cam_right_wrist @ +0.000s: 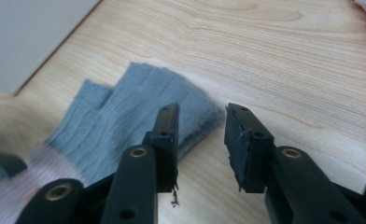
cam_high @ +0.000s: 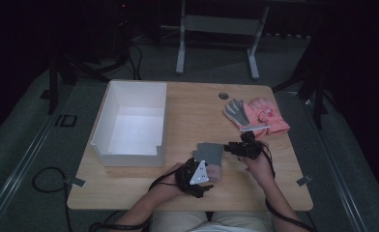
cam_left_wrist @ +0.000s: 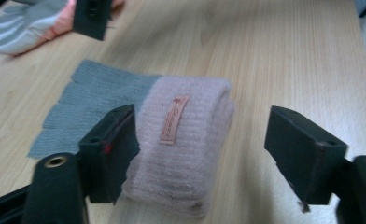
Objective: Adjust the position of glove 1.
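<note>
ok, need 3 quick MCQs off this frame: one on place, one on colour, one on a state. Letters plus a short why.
1. Where does the white box sit on the table?
A. on its left half
B. at its right edge
C. on top of the gloves

2. What colours is the folded glove between the grippers?
A. pink cuff, grey fingers
B. all white
C. black cuff, red fingers

3. How does the left gripper stand to that glove's cuff?
A. jaws apart, one at each side of the cuff
B. clamped flat on the bare table
C. lifting the cuff high off the table

Answers: 1 A, the high view shows the box left of centre. 2 A, the left gripper view shows both colours. 3 A, a clear gap remains at one jaw, and the glove lies on the wood.
</note>
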Demonstrator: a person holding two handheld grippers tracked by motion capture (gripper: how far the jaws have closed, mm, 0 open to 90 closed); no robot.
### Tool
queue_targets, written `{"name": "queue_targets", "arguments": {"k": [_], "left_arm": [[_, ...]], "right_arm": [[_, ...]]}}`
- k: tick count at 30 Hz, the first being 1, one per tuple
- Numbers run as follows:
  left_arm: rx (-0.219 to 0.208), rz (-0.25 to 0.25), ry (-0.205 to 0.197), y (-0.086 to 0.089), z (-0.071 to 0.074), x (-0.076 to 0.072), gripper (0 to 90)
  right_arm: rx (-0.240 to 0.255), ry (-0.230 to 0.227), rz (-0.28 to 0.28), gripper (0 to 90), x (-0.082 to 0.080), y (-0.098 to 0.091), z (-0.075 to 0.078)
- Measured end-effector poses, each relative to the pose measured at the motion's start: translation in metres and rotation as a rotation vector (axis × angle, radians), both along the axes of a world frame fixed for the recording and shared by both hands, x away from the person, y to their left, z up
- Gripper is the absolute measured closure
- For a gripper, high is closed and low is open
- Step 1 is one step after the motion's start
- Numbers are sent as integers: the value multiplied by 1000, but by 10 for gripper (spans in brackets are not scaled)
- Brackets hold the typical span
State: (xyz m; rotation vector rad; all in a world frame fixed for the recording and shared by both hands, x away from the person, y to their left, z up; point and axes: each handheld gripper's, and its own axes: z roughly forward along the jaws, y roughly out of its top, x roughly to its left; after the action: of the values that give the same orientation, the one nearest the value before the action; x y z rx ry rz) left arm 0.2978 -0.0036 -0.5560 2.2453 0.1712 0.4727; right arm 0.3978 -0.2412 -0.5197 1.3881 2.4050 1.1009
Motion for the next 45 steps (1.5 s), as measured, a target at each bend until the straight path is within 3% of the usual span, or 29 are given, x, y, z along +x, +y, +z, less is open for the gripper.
{"name": "queue_targets", "arguments": {"k": [2, 8, 12, 17, 20, 23, 33, 38, 45], "left_arm": [[28, -8, -11, 0, -3, 2, 287], [49, -5, -22, -2, -9, 5, 318], [80, 2, -68, -4, -12, 2, 331], [116, 21, -110, -6, -12, 2, 449], [109, 9, -99, -3, -11, 6, 548], [80, -4, -58, 2, -9, 11, 648], [35, -53, 11, 10, -10, 21, 703], [32, -43, 38, 12, -8, 22, 708], [34, -32, 77, 15, -3, 23, 715]], "right_arm": [[0, 13, -14, 601, 3, 3, -4], [25, 64, -64, 521, 14, 7, -14], [20, 88, -70, 504, 18, 13, -19], [14, 126, -76, 501, 20, 20, -27], [51, 138, -72, 521, 20, 22, -30], [72, 147, -62, 552, 21, 24, -32], [165, 200, -17, 637, 28, 35, -38], [131, 191, 30, 712, 29, 51, -36], [113, 145, 58, 734, 24, 50, -24]]}}
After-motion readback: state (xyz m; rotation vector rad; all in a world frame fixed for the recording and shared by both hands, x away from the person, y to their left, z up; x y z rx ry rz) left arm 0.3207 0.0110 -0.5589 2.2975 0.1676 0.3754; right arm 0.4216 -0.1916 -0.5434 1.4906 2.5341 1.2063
